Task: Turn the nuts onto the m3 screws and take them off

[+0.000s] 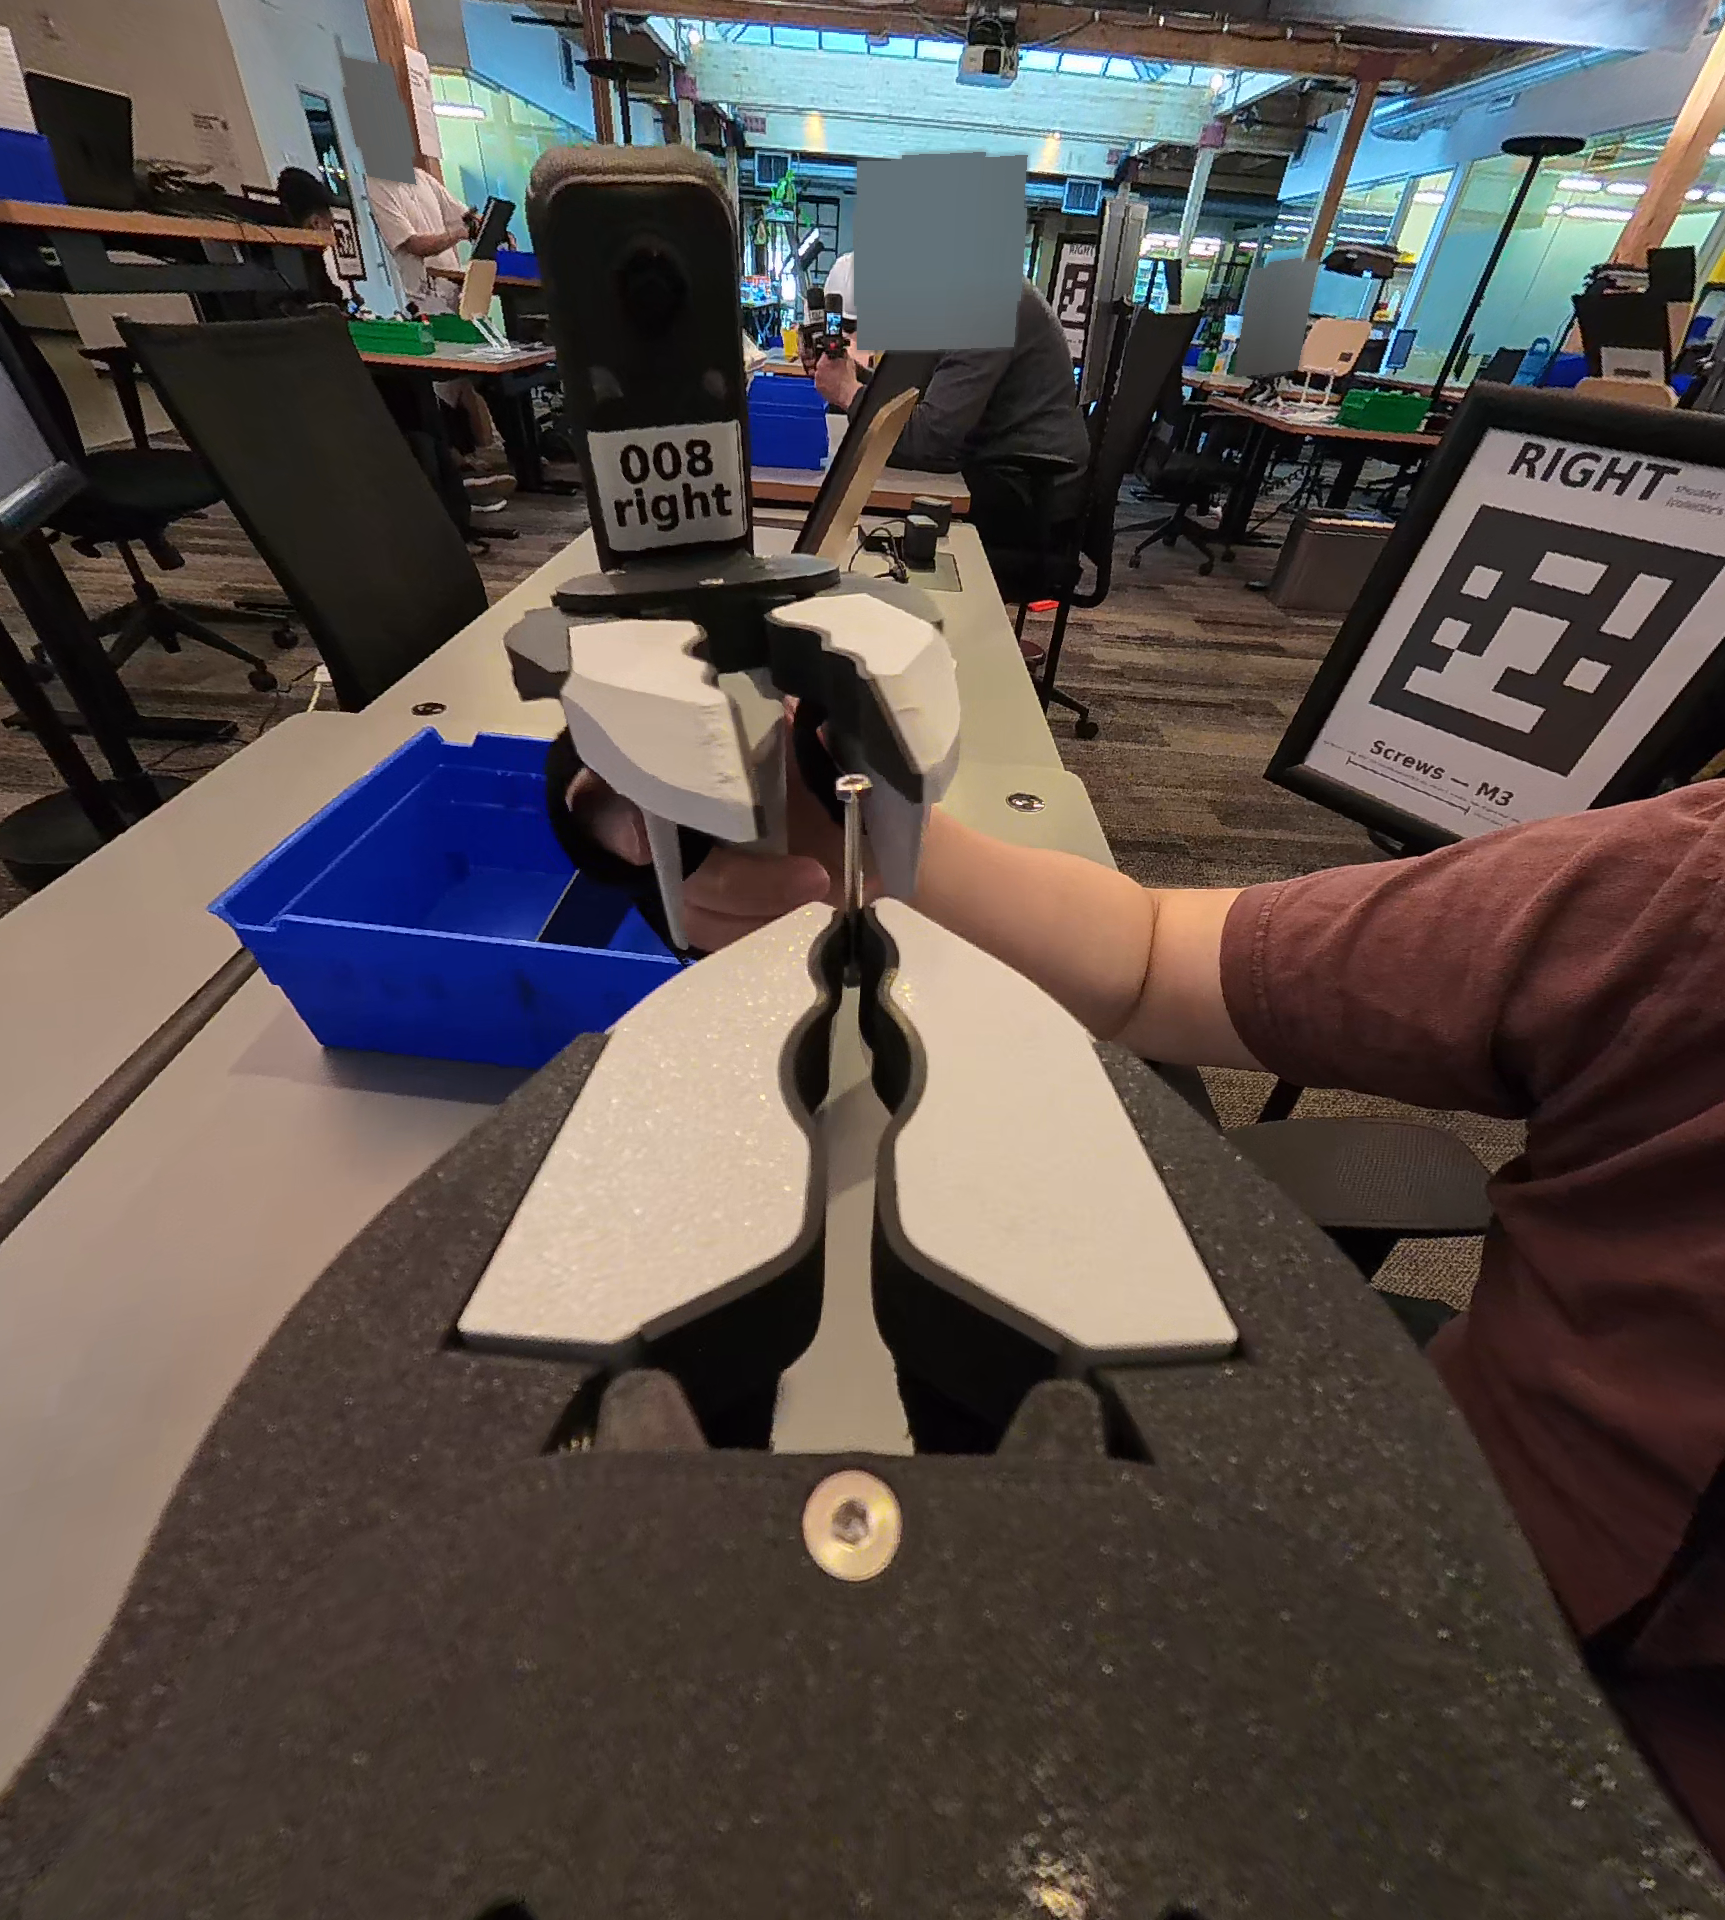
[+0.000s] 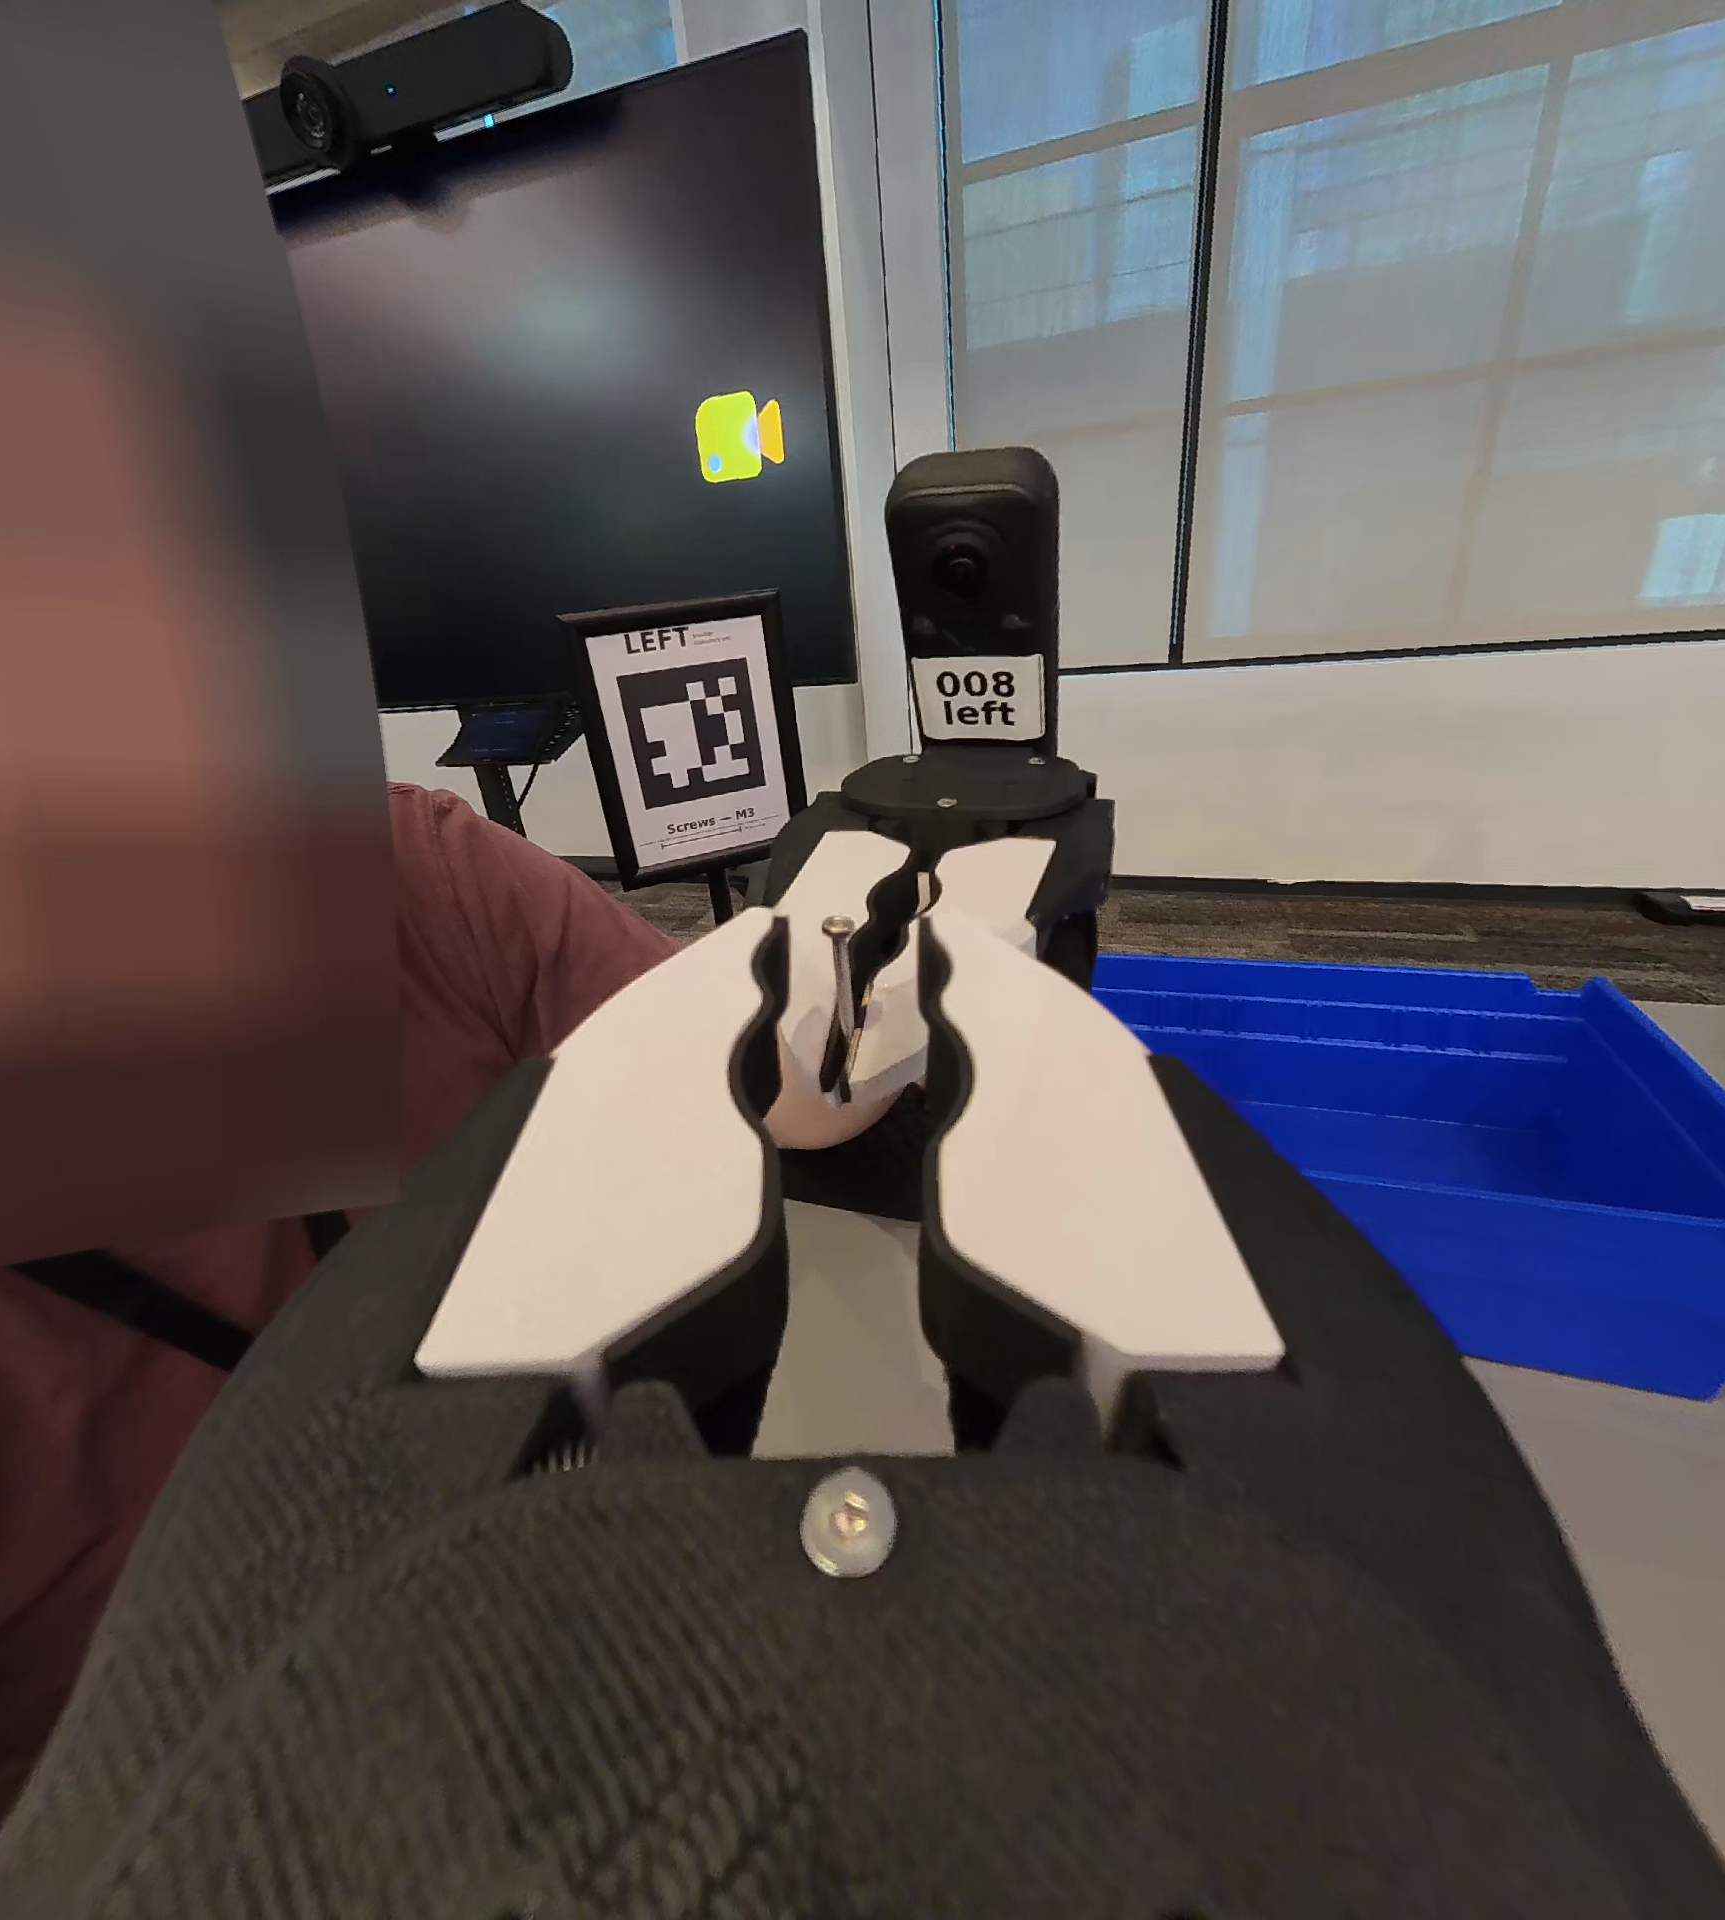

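1. Screw (image 1: 852, 862) stands upright, head up, its lower end clamped between the tips of the left gripper (image 1: 850, 940).
2. Right gripper (image 2: 845, 971) faces it with fingers apart on either side of the screw's head end.
3. Blue bin (image 1: 442, 904) sits on the grey table (image 1: 110, 1195) just beside both grippers.

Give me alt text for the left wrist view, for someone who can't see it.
The left tool, shut, pinches the lower end of an upright screw. Facing it, the right tool is open, one finger beside the screw head. A blue bin sits on the grey table behind them.
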{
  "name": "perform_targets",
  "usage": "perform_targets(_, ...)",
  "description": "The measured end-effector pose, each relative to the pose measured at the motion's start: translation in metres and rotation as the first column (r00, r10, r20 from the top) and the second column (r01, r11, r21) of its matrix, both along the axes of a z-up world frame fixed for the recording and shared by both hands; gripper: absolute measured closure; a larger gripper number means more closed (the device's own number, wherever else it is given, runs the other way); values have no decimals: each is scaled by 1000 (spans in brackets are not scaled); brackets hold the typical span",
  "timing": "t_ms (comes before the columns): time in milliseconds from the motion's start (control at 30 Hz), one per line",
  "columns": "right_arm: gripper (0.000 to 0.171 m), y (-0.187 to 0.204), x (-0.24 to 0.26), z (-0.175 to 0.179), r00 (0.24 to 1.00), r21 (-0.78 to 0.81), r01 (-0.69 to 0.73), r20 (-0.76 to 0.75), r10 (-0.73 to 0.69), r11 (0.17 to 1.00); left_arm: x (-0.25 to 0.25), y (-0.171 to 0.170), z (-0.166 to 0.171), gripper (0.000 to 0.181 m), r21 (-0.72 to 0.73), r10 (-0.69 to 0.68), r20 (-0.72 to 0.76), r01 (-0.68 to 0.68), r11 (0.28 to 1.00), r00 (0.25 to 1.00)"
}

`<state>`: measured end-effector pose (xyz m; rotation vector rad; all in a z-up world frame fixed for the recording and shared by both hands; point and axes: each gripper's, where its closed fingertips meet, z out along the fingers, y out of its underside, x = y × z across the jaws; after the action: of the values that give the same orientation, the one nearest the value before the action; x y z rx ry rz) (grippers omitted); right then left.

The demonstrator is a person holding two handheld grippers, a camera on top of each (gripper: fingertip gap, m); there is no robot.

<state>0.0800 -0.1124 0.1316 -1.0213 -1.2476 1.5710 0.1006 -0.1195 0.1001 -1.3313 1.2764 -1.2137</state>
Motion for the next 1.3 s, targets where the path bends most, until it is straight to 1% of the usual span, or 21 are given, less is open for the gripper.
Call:
perform_targets(400,154,1,-1,-2,1000,-10,-4,7,4,1000,0,1,-1,179,1,1,-3,-1,1000,1000)
perform_targets(567,165,-3,-1,-1,1000,-2,-23,0,23,1000,0,2,-1,179,-2,2,-1,-2,1000,1000)
perform_targets(633,165,-4,-1,-1,1000,5,-23,1,23,1000,0,1,-1,179,-4,-3,-3,3,1000,1000)
perform_targets(700,165,-7,0,-1,999,7,-46,-2,46,999,1,-2,-1,179,-13,-27,-2,27,1000,1000)
perform_targets(800,165,-20,4,-1,988,3,-154,-24,154,988,3,-18,0,179,-85,-146,24,147,985,989)
perform_targets(833,165,-26,6,-1,978,4,-206,-34,206,978,5,-26,0,179,-125,-206,35,209,970,978)
perform_targets(900,165,-40,9,-2,949,20,-310,-51,310,951,6,-43,0,179,-218,-332,65,338,916,941)
perform_targets(967,165,-53,13,-3,912,29,-402,-73,403,915,7,-58,1,179,-296,-438,114,451,842,892)
perform_targets(1033,165,-64,16,-3,875,41,-473,-92,475,880,7,-70,1,179,-346,-515,154,534,772,843)
perform_targets(1100,165,-73,18,-3,843,54,-523,-114,526,851,7,-78,2,179,-364,-564,184,589,722,805)
perform_targets(1300,165,-82,17,-1,784,55,-590,-201,588,806,3,-88,5,179,-394,-628,245,667,632,739)
